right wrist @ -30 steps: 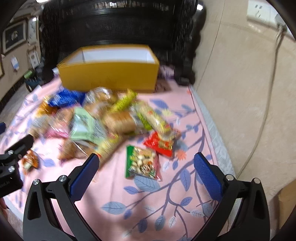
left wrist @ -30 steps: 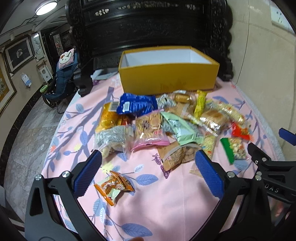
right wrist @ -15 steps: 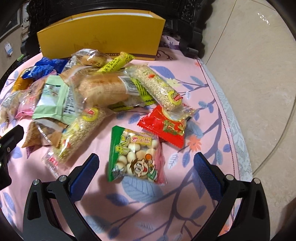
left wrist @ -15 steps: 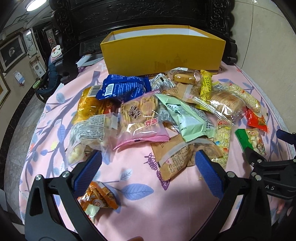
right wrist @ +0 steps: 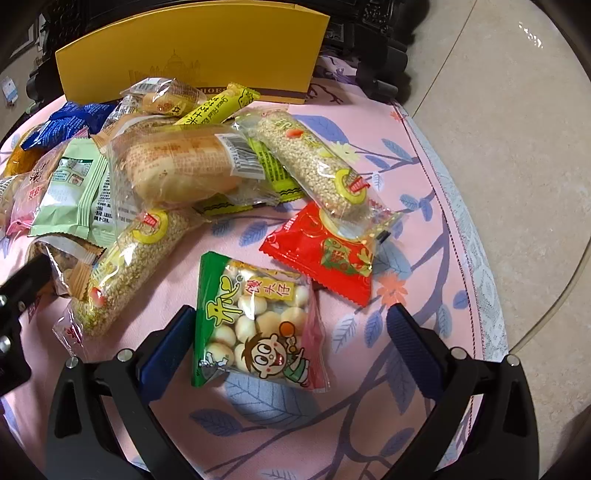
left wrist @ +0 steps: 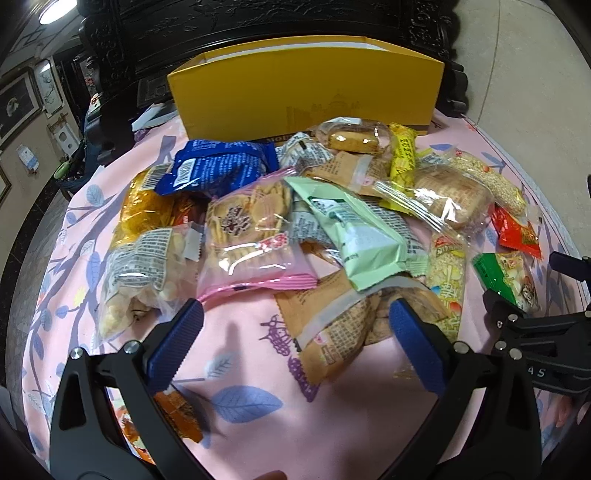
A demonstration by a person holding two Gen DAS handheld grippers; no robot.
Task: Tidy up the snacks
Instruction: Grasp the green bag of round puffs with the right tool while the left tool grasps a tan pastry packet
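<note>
looks like a home, living or dining room. worktop [left wrist: 332,417] wears a pink cloth with a leaf and branch print, lace trim on its edge in the right wrist view. heavy dark carved wooden furniture [left wrist: 258,33] stands right behind it. framed pictures [left wrist: 16,107] hang on the left wall, round ceiling lamp [left wrist: 55,13] above. beige polished tile floor [right wrist: 517,129]. packaged snacks [left wrist: 255,229] lie loose beside a yellow gift box [left wrist: 306,99].

One yellow box [left wrist: 306,96], two sesame bars [right wrist: 314,162] [right wrist: 125,266], one green snack bag [right wrist: 258,325] – one red packet [right wrist: 325,254]
</note>
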